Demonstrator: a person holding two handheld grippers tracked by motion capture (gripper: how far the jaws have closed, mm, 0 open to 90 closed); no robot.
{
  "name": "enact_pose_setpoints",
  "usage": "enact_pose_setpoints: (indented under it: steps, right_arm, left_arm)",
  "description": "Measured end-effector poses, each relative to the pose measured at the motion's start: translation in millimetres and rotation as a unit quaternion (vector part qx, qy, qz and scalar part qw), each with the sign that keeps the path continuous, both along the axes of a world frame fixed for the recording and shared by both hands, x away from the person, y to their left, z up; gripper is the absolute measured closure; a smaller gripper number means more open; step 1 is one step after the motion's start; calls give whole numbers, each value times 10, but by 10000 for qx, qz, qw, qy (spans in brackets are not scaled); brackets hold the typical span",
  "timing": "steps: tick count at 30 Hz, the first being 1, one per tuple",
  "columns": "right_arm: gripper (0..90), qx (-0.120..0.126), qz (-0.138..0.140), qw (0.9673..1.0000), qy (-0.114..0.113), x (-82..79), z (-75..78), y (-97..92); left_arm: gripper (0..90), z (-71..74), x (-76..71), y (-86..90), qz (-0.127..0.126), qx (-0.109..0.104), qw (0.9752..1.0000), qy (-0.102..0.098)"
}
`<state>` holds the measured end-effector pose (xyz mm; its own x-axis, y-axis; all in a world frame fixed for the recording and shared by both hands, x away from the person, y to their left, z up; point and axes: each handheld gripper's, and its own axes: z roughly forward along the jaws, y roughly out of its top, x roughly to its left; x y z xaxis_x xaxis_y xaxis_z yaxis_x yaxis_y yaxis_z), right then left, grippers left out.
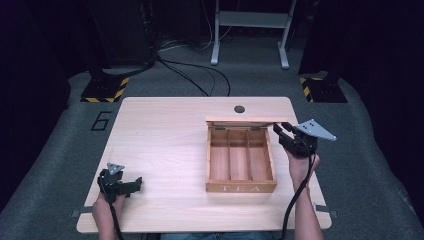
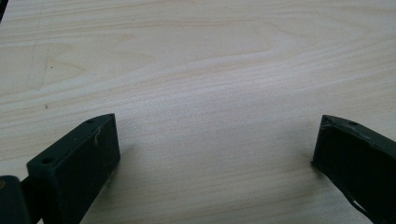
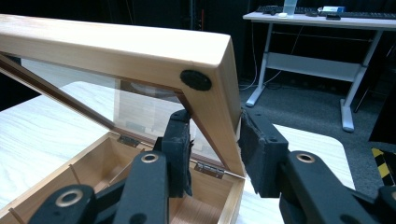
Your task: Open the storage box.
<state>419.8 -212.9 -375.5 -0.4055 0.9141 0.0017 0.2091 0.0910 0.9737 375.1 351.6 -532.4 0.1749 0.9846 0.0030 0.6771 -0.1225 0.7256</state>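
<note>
A wooden tea box (image 1: 240,159) marked TEA stands on the right half of the table, its three compartments bare. Its glass-paned lid (image 1: 246,121) is raised upright at the far edge. My right gripper (image 1: 281,130) is shut on the lid's right side frame (image 3: 219,107), one pad inside against the glass side, the other outside. My left gripper (image 1: 134,184) rests at the near left of the table, far from the box. In the left gripper view its jaws stand wide apart over bare wood, and the left gripper (image 2: 215,140) is open with nothing between the pads.
The light wooden table (image 1: 165,140) has a round cable hole (image 1: 239,108) near its far edge. Beyond it, cables cross the grey floor, with a white desk frame (image 1: 250,30) and dark stands on hazard-striped bases (image 1: 105,89) behind.
</note>
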Motion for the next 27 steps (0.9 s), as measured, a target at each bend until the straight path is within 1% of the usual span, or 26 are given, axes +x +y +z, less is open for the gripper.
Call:
enact_pose_setpoints:
  steps: [10, 15, 21, 23, 27]
  right_arm:
    - [636, 4, 35, 10000, 48, -48, -25, -4]
    - [631, -8, 83, 9999, 83, -100, -55, -15]
    - [618, -85, 132, 9998, 124, -170, -85, -19]
    - [606, -46, 163, 9998, 140, -188, -89, -22]
    - [604, -118, 160, 9997, 151, -234, -106, -17]
  left_arm:
    - [5, 0, 0, 0, -1, 0, 10000, 1]
    - [5, 0, 0, 1, -4, 2, 10000, 4]
    - [5, 0, 0, 1, -3, 0, 10000, 4]
    - [5, 0, 0, 1, -5, 2, 10000, 4]
    - [5, 0, 0, 1, -5, 3, 10000, 5]
